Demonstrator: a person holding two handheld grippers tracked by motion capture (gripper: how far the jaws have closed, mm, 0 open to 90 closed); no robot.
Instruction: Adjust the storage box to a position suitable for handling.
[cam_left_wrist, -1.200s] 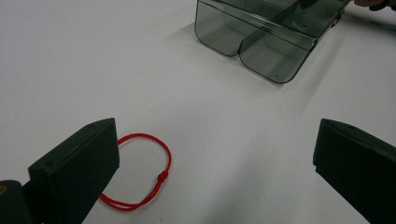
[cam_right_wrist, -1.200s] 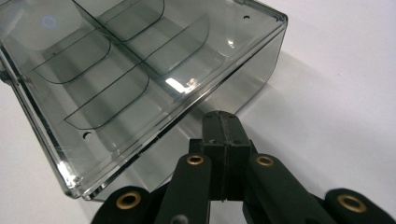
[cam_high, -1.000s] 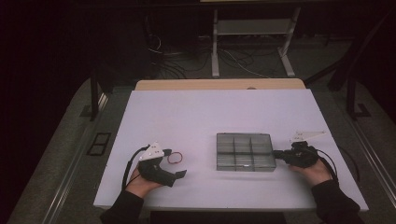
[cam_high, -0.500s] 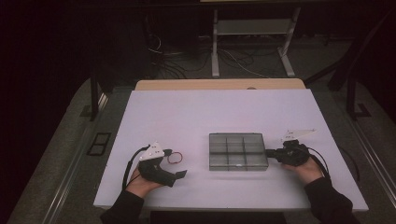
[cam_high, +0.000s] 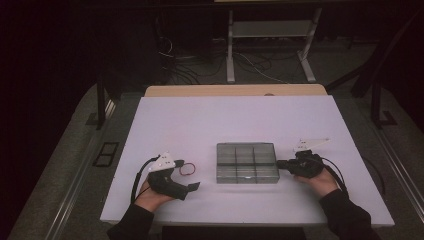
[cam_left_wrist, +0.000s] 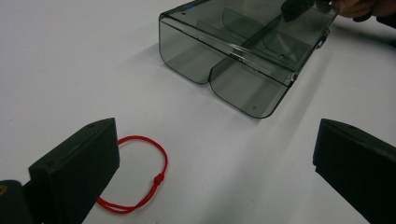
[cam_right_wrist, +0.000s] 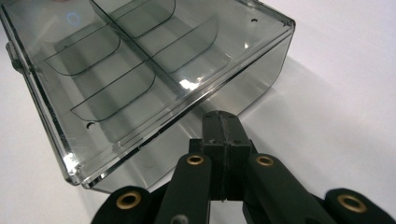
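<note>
From the high view I read my right gripper (cam_high: 280, 164) lying low and level on the white table (cam_high: 210, 125), the hand behind it and the forearm entering from the bottom right corner; its two black jaws are pressed together with nothing between them, and their joined tip meets the right end wall of the smoky transparent plastic compartment box (cam_high: 247, 163). My left gripper (cam_high: 192, 186) rests near the table's front edge, tilted toward that box; in the left gripper view its jaws stand wide apart and hold nothing. The box sits right of centre on the table, between the two grippers, well apart from the left one. A thin red cord loop with a small knot (cam_left_wrist: 140, 175) lies flat just beside the left jaw, partly hidden behind it. In the right gripper view the box (cam_right_wrist: 140, 79) is cut off at the top and left edges, and I cannot tell whether its lid is latched. Count: one box, six compartments in two rows of three, one red loop, two grippers.
</note>
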